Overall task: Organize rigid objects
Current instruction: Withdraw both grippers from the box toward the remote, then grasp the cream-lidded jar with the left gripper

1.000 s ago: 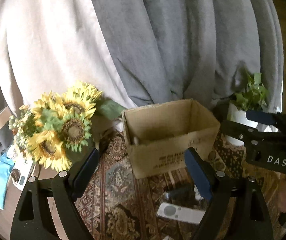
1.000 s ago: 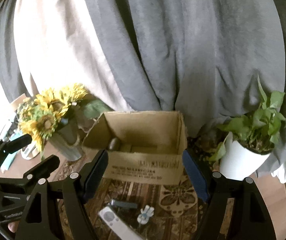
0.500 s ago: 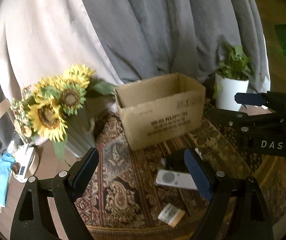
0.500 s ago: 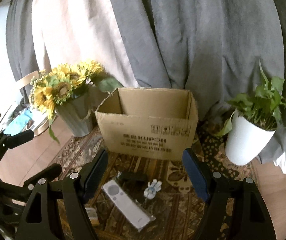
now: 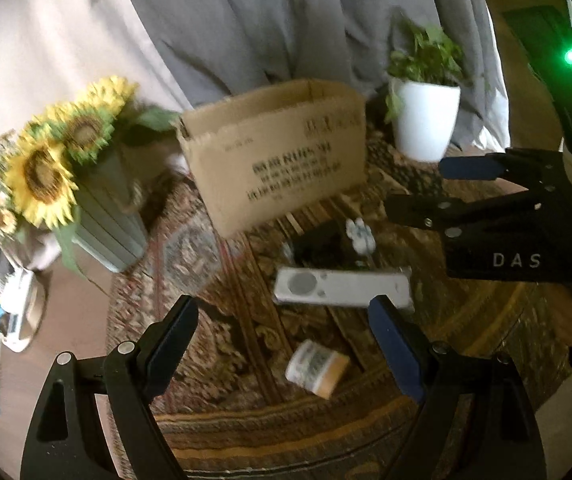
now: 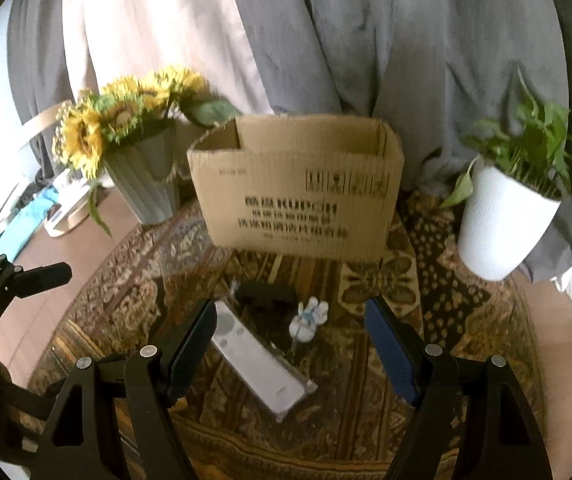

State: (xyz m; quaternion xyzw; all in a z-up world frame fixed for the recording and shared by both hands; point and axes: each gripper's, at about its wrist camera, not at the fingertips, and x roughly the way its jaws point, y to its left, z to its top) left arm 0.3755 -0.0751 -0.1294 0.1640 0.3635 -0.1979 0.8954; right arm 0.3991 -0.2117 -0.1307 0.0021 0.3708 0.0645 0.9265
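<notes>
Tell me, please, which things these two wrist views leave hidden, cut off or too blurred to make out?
- Inside of the cardboard box: both views, hidden by its front wall.
- Black object behind the white remote: both views, too dark and blurred to identify.
- Label on the small cylinder: left wrist view, too small and blurred; it is absent from the right wrist view.
- Box print: left wrist view, motion blur.

Both wrist views look down, sharing the cardboard box (image 5: 277, 152) (image 6: 298, 188).
</notes>
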